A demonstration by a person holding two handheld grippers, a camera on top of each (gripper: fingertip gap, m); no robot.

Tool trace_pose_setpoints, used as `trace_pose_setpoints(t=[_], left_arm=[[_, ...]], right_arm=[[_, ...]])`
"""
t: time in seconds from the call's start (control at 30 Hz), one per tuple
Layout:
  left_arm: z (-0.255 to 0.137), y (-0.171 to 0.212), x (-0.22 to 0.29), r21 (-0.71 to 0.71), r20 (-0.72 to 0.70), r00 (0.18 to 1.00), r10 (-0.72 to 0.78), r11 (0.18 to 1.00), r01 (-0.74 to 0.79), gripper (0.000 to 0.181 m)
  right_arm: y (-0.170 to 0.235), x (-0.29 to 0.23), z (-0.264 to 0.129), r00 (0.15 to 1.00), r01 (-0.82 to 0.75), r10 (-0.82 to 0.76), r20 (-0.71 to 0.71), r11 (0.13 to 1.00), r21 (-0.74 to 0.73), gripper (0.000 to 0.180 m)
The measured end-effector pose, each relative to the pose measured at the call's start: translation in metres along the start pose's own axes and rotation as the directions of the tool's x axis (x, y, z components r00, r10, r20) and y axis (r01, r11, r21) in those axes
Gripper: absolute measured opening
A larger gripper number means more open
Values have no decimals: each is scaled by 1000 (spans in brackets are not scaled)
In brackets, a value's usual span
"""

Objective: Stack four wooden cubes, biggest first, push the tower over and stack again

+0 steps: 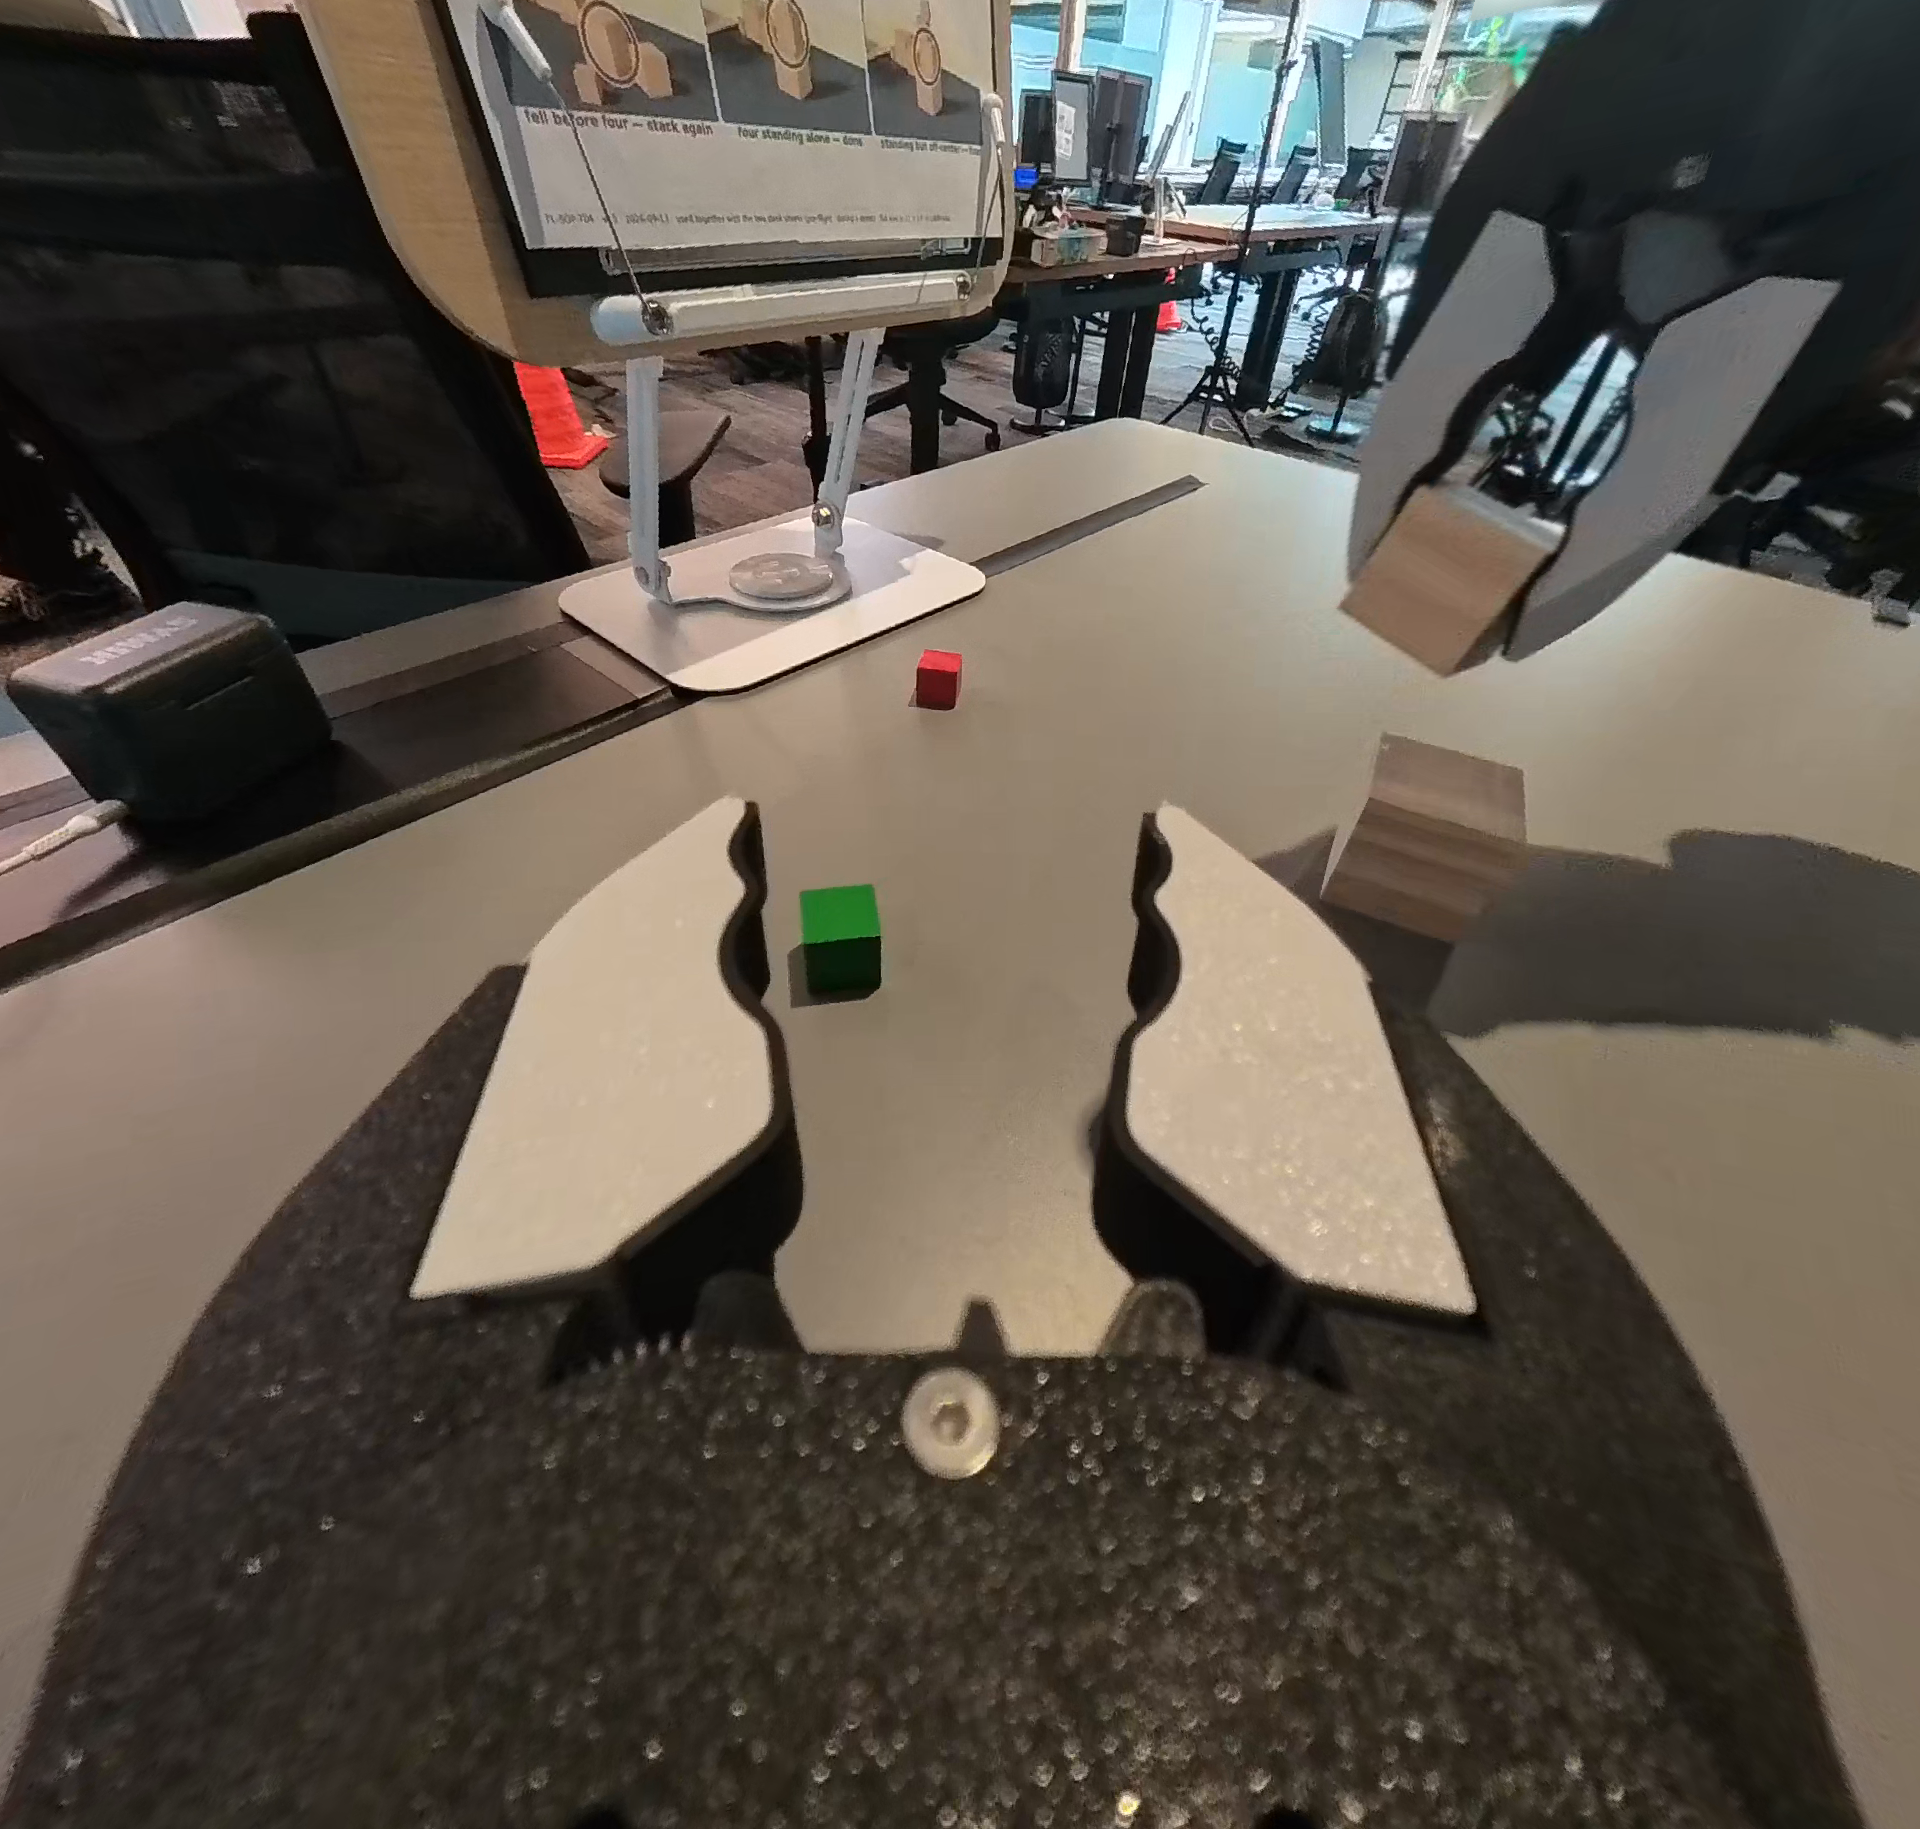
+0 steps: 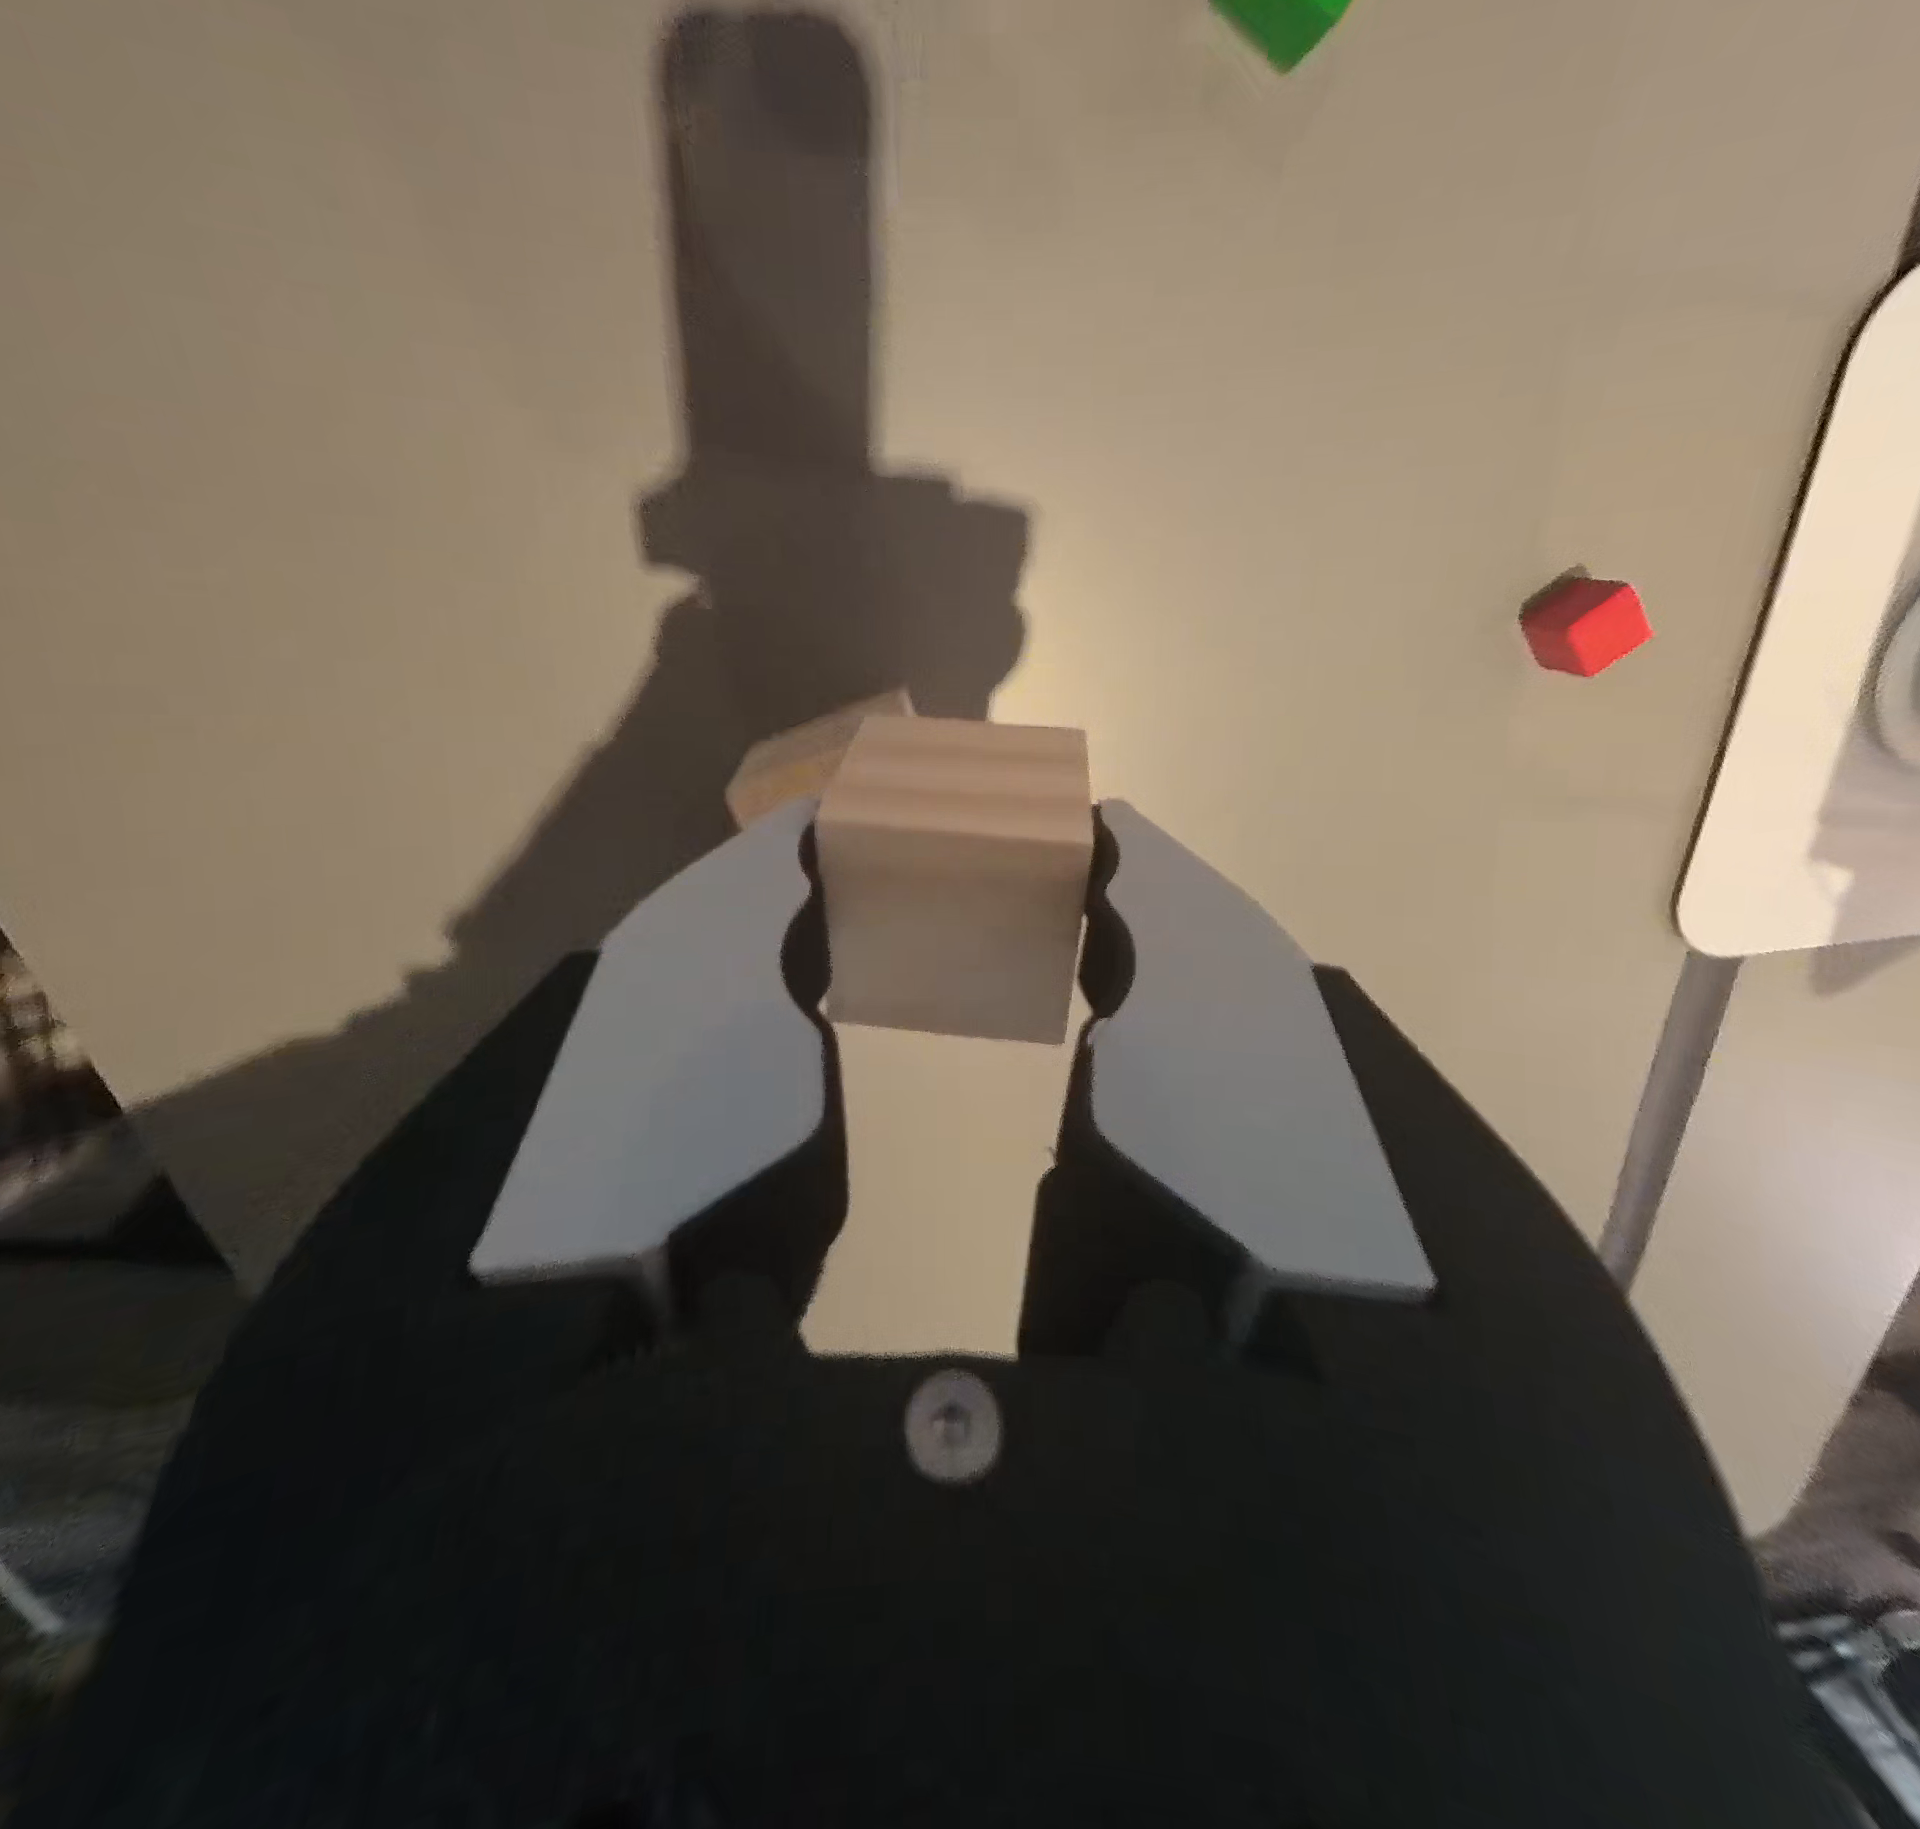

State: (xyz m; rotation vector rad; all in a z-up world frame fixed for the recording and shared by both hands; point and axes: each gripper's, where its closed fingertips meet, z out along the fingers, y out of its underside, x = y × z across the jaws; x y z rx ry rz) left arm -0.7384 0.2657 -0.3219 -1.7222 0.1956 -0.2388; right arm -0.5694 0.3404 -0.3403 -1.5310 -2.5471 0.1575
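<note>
The right claw [image 2: 951,922] gripped a plain wooden cube [image 2: 951,906] above the larger cube [image 1: 1429,849] on the desk [image 1: 1039,1104]. The left claw [image 1: 945,906] hovered spread wide, empty, the green cube [image 1: 840,940] between its tips.

A printed sheet [image 1: 727,86] on a wooden stand, well beyond and to the left of the left claw [image 1: 945,932], carries pictures with short caption lines beneath and a fine-print footer line. A black box [image 1: 171,709] far left of that claw has raised lettering on its lid. The right wrist view shows no writing.
</note>
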Motion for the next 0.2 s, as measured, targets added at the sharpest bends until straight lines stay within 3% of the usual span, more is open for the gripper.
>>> trace_pose_setpoints(t=[0.2], left_arm=[[2, 2, 2, -10, -6, 1000, 5, 1000, -6, 68]], right_arm=[[20, -19, 5, 981, 180, -181, 69, 984, 9, 45]])
